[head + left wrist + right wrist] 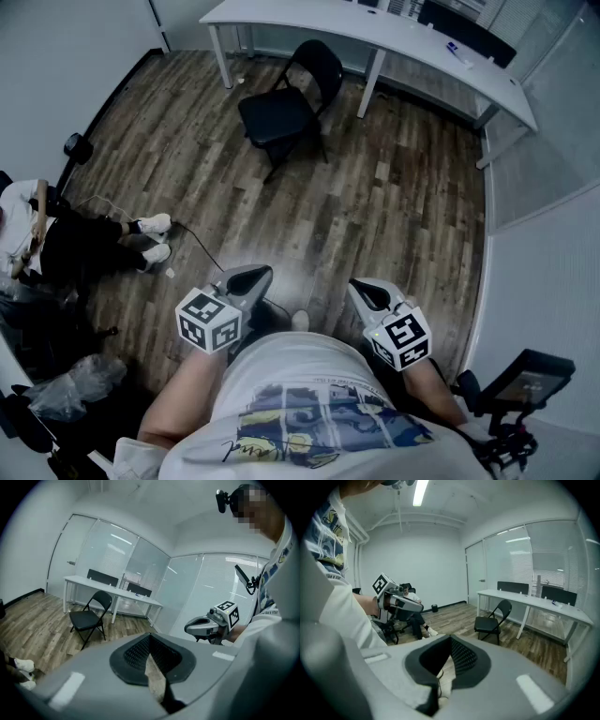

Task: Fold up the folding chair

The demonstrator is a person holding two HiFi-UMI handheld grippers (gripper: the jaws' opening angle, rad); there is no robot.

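The black metal folding chair (281, 111) stands unfolded, well ahead of both your grippers and just beside the long white desk (403, 45). Your left gripper (249, 278) and right gripper (368, 293) are both closed and empty, held near your body. A seated person (56, 239) is off beyond your left gripper.

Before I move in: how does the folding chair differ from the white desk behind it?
The folding chair is black, while the desk is white. The chair is small and low; the desk is long and taller. The chair stands free on the wood floor, unfolded with its seat flat, whereas the desk runs along the glass wall. Shared: both stand on that floor, far from the shut, empty left gripper and right gripper.
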